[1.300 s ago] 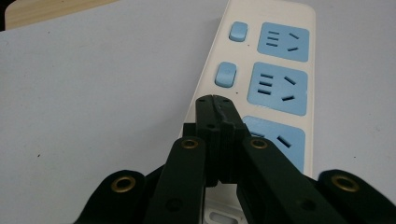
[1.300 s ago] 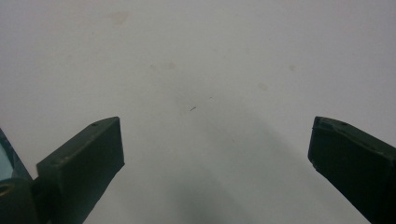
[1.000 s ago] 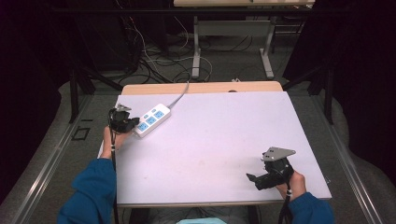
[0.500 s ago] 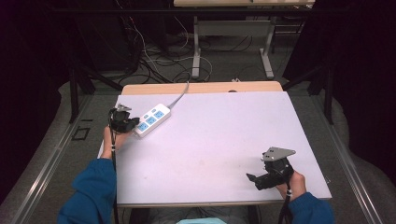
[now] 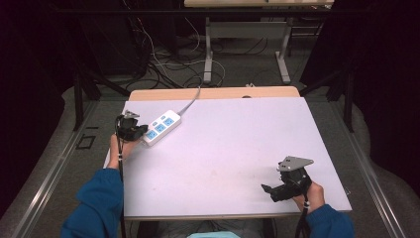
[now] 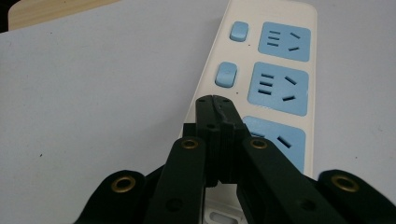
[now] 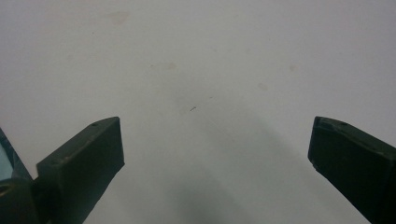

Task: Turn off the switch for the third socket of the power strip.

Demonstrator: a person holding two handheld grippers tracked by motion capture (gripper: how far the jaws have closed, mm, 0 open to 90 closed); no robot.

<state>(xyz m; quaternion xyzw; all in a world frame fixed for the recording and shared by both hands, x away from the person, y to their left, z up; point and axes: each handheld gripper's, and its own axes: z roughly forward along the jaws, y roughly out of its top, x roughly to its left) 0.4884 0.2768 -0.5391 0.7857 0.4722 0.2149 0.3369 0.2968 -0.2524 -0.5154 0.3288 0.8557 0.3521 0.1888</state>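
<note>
Left tongs (image 6: 215, 103): we hold them pressed together, tips over the near end of the power strip (image 6: 275, 74), apparently to press a switch (image 6: 226, 74) with one narrow point.
Right tongs (image 7: 215, 154): we keep them spread and idle above bare worktop (image 5: 233, 144), well apart.
Power strip: lies flat at the worktop's far left, cable trailing off the back edge.

Hand-held gripper (image 7: 215, 154) with jaws wide apart over bare white table (image 7: 196, 60); nothing between
</note>
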